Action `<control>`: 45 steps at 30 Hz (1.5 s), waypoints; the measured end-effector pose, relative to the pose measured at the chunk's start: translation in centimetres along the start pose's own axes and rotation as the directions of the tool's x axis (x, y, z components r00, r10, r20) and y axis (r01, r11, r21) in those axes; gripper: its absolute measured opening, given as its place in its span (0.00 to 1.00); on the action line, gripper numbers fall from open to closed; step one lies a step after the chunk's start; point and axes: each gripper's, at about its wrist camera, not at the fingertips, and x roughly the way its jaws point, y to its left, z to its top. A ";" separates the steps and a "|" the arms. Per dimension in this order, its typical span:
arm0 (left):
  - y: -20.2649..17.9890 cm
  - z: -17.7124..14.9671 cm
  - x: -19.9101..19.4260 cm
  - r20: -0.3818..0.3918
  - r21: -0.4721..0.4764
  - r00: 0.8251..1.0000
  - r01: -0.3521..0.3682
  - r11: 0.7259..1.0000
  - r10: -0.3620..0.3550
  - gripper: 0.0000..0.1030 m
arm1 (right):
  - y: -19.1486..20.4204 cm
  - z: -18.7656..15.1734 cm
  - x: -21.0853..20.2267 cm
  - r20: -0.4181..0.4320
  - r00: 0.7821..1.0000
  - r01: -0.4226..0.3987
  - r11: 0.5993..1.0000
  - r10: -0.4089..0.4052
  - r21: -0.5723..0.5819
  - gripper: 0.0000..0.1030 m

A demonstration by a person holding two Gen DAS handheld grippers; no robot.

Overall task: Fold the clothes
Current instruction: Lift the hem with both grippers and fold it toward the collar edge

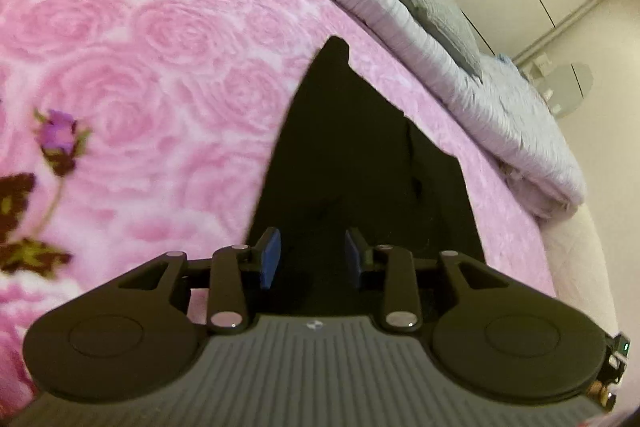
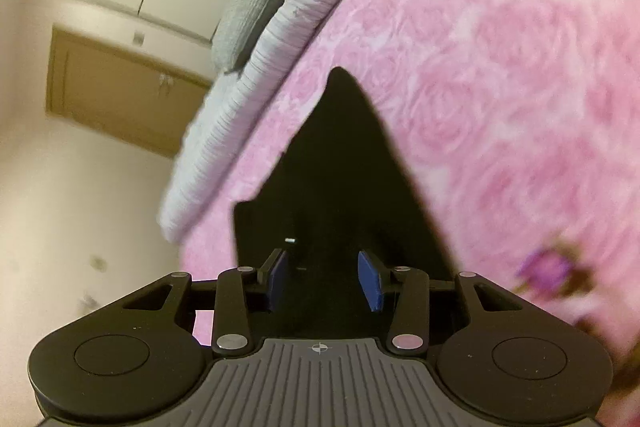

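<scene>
Mid-fold on a pink rose-print blanket (image 1: 160, 47): black garment (image 1: 360, 155) at lower centre, left gripper (image 1: 312, 257) and right gripper (image 2: 326, 279) parted, clamping nothing, further folds seemingly pending.

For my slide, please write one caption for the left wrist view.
Open left gripper above a black garment lying on a pink rose-patterned blanket.

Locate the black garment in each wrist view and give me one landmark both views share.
Left wrist: the black garment fills the lower centre, its point reaching up over the pink rose blanket.
Right wrist: the black garment sits at lower centre, pointing up.
Shared landmark: the grey pillow on the pale ribbed bedding.
</scene>
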 end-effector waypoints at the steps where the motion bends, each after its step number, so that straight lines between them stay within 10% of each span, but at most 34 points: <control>1: -0.1 -0.2 0.1 -0.005 0.018 1.000 0.010 1.000 -0.010 0.30 | 0.1 -0.1 0.1 -0.010 1.000 0.023 0.998 -0.023 -0.055 0.42; 19: -2.7 -0.7 7.0 -0.070 0.349 0.997 0.010 0.937 0.016 0.32 | 0.6 -1.1 8.2 -0.158 0.984 0.010 0.922 -0.077 -0.387 0.42; 21: -2.2 -0.5 6.8 -0.064 0.331 0.998 0.018 0.943 0.004 0.12 | 0.5 -1.5 8.8 -0.165 0.981 0.028 0.911 -0.104 -0.411 0.32; 22: -1.9 -0.4 6.7 -0.061 0.322 0.998 0.022 0.946 -0.002 0.10 | 0.6 -1.6 8.8 -0.163 0.981 0.027 0.906 -0.106 -0.422 0.11; 31: -3.3 1.7 4.7 0.056 0.378 0.996 0.047 0.925 -0.074 0.07 | 3.4 -0.8 6.4 -0.051 0.998 -0.007 0.867 -0.021 -0.499 0.08; 37: -2.1 1.7 8.7 -0.027 0.351 0.999 -0.011 0.936 0.022 0.13 | 1.4 -0.5 10.4 -0.103 0.975 0.126 0.874 -0.196 -0.470 0.09; 45: 0.1 0.2 0.0 0.138 0.267 0.986 -0.131 0.955 0.096 0.19 | 2.8 -2.3 5.1 0.065 0.972 0.229 0.868 -0.224 -0.440 0.18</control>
